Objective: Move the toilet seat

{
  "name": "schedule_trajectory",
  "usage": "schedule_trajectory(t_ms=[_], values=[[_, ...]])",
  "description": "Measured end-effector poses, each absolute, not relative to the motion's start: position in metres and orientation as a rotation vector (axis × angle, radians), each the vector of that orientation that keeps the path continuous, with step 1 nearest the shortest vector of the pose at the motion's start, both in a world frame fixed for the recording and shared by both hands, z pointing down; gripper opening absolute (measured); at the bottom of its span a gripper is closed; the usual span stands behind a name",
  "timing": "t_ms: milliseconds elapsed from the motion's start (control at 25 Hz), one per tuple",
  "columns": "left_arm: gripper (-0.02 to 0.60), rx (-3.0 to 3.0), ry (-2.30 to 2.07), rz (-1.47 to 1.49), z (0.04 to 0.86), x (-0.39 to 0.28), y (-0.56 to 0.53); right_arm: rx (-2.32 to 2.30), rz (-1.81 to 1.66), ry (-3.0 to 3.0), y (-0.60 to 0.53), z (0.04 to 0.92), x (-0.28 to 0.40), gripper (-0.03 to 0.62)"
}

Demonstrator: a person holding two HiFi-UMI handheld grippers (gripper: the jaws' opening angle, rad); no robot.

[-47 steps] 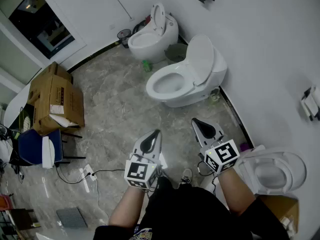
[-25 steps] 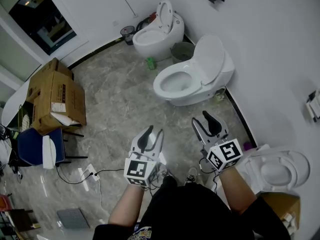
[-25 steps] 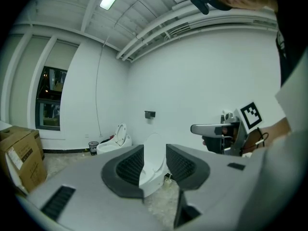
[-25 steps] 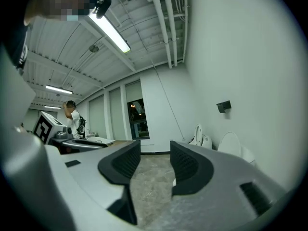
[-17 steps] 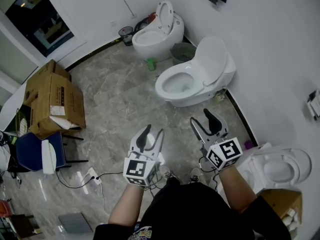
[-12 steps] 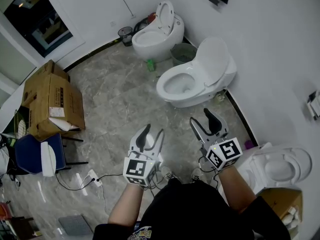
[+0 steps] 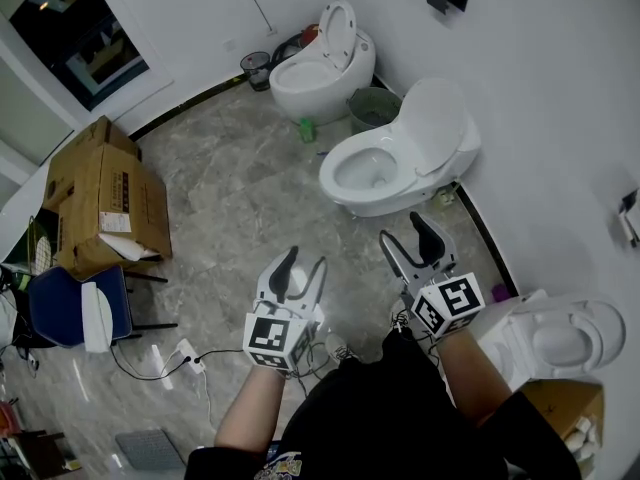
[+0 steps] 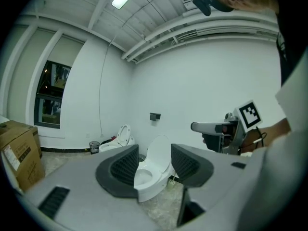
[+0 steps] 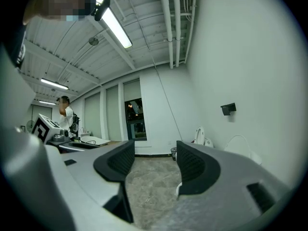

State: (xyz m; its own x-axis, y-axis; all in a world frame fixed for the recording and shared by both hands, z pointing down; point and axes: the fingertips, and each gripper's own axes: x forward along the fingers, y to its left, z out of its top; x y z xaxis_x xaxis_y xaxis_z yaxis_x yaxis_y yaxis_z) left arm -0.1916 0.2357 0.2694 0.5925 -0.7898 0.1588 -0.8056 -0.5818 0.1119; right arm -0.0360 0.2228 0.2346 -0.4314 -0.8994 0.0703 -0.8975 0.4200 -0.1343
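Toilet seat move: approach step, judged | left gripper (image 7: 303,265), right gripper (image 7: 405,238): black jaws opening, nothing between them | white oval toilet seat (image 7: 330,178) seemingly down on middle white toilet, well ahead, lid raised | next: step closer, reach its front rim

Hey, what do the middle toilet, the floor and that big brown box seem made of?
Middle toilet: likely glazed ceramic, glossy white, smooth rounded body; its raised lid may be plastic. Floor: polished stone or stone-look tile, grey veining and sheen. Brown box: cardboard, matte, folded flaps.
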Motion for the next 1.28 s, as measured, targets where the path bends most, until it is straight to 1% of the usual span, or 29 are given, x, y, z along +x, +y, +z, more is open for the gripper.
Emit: schedule_trajectory(t_ms=[360, 680, 920, 1080, 1280], values=[[0.190, 2.586, -1.393, 0.210, 0.267, -0.160, 0.200, -1.580, -0.209, 2.672, 0.176, 0.235, -0.007, 0.289], [0.190, 2.568, -1.474, 0.202, 0.254, -0.089, 0.135, -1.475, -0.227, 2.708, 0.102, 0.240, 0.062, 0.296], [0.190, 2.520, -1.559, 0.200, 0.247, -0.041, 0.090, -1.385, -0.148, 2.781, 0.052, 0.236, 0.104, 0.321], [0.190, 2.519, -1.587, 0.168, 0.243, -0.020, 0.068, -1.338, -0.106, 2.811, 0.029, 0.231, 0.119, 0.324], [0.190, 2.522, -1.597, 0.157, 0.246, -0.009, 0.044, -1.321, -0.050, 2.830, 0.007, 0.230, 0.128, 0.330]])
